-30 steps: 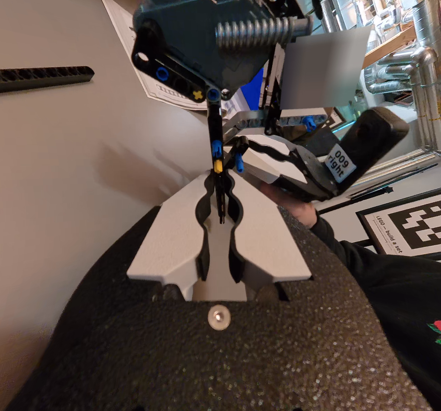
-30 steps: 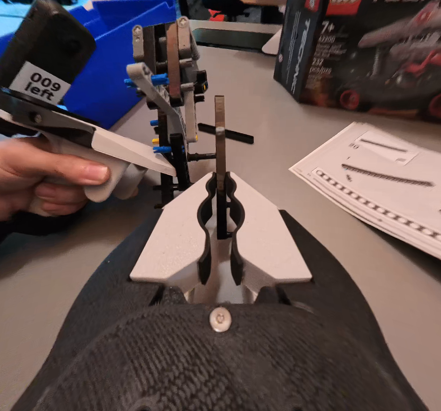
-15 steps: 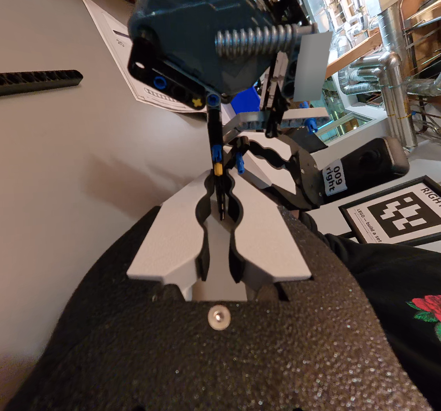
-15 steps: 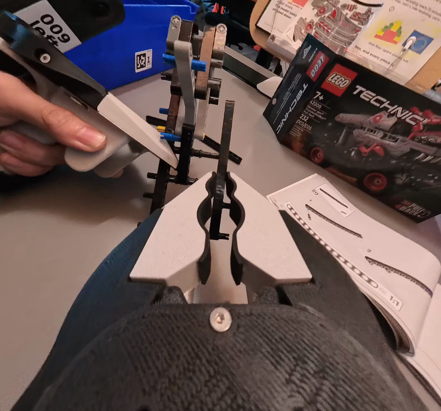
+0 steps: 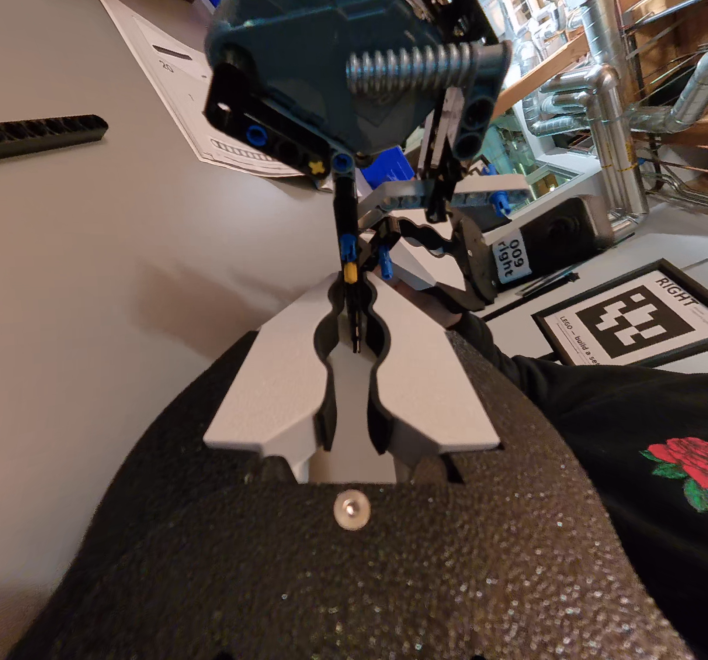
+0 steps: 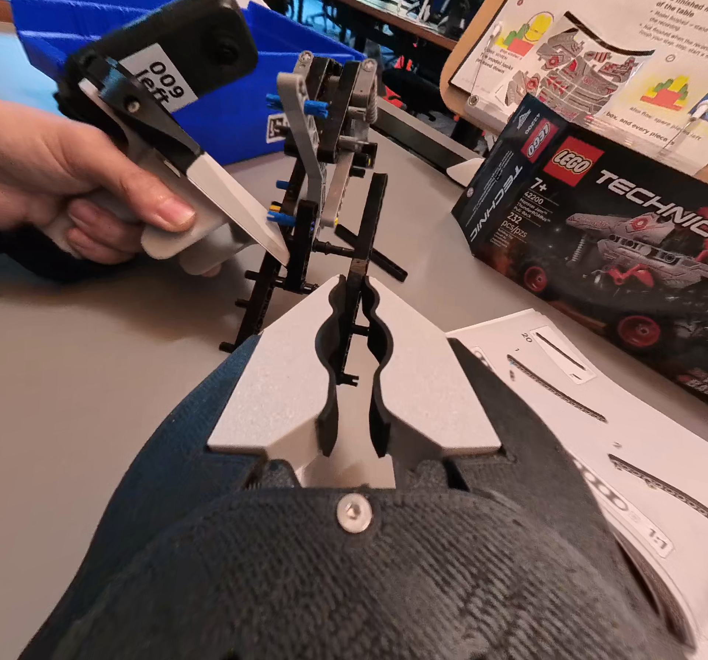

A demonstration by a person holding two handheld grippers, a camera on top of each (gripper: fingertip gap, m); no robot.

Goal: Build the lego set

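- Since a second ago, the right gripper (image 6: 353,285) tilts its pinched black beam (image 6: 368,220) toward the chassis assembly (image 6: 325,135).
- Left gripper (image 5: 351,289) fingers clamp the chassis's thin black strut (image 5: 346,220); light, rigid, probably pops apart if twisted.

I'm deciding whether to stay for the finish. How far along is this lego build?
Partly done. A chassis-like assembly of black and grey beams with blue pins and a spring is already joined. In hand: the left gripper is shut on one black beam of the assembly, and the right gripper is shut on a black beam with pins beside it, not visibly attached. Left: a loose black beam on the table and an open instruction booklet.
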